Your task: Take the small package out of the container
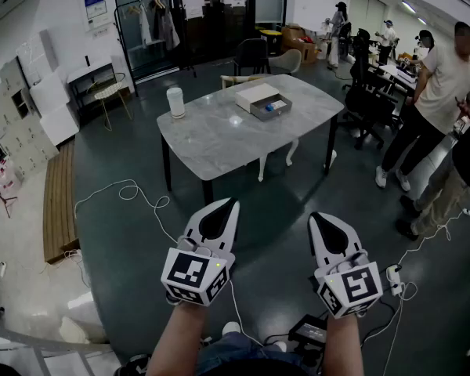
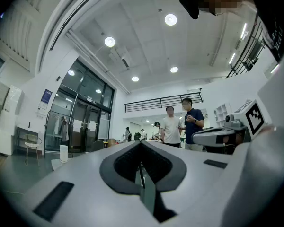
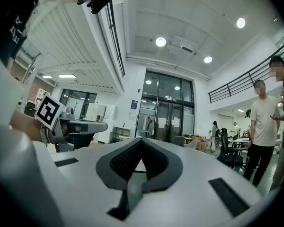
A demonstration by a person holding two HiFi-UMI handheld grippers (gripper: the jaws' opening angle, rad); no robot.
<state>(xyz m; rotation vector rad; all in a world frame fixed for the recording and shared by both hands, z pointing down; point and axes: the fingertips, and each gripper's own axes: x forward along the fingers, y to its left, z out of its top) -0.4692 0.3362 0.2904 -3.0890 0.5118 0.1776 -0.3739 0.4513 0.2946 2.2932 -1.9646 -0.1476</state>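
With my left gripper point(image 1: 232, 204) and right gripper point(image 1: 316, 217) both pressed together and empty, the small white-and-blue package point(image 1: 276, 106) sits in the open grey box container point(image 1: 266, 116) on the pale marble worktop point(image 1: 211, 139), well ahead and roughly midway between them, neither clearly nearer.

Bare dark floor point(image 1: 282, 198) lies between the left tool point(image 1: 233, 203), the right tool point(image 1: 313, 216) and the bench point(image 1: 219, 135) ahead. A white cable point(image 1: 129, 188) loops over the floor at the left, near the bench's leg. The near half of the benchtop is bare. A white cylinder point(image 1: 175, 102) stands at its left edge, well apart from the white box point(image 1: 254, 94) and the grey tray point(image 1: 271, 107) just beside it at the far side. An office chair point(image 1: 366, 104) and standing people point(image 1: 439, 92) crowd the right side. Another chair point(image 1: 252, 53) stands behind the bench.
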